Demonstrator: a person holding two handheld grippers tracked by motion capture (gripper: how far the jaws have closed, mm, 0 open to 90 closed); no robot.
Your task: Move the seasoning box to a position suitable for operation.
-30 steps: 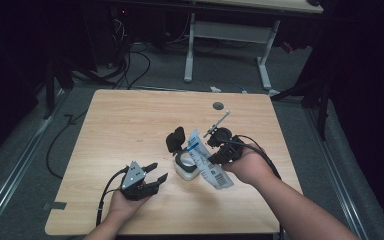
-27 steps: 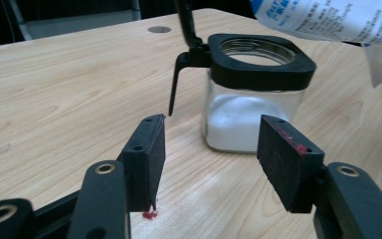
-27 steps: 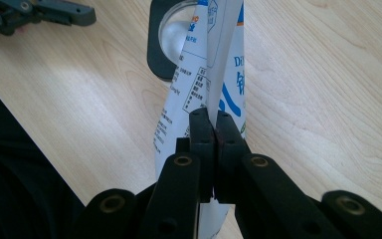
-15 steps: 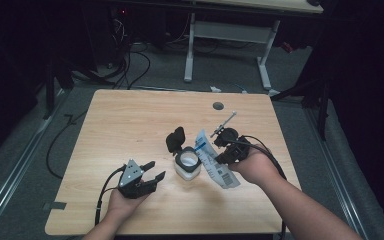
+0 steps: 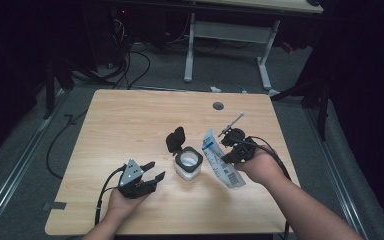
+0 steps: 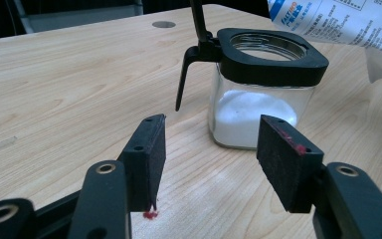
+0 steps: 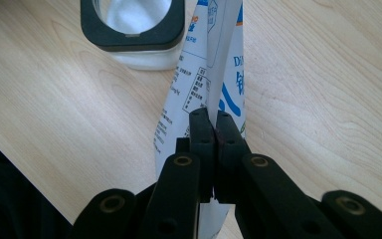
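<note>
Packet, white with blue print, creased; pinched in right claw.

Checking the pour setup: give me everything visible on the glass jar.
The glass jar is squarish and clear, with a black collar around a round mouth and a black hinged lid flipped up and open. White powder fills roughly its lower half. It stands upright on the wooden table. The bag sits close beside it; contact is unclear.

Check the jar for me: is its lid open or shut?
Open. The jar stands upright with its black flip lid swung back, and its round mouth is uncovered, white powder showing inside.
</note>
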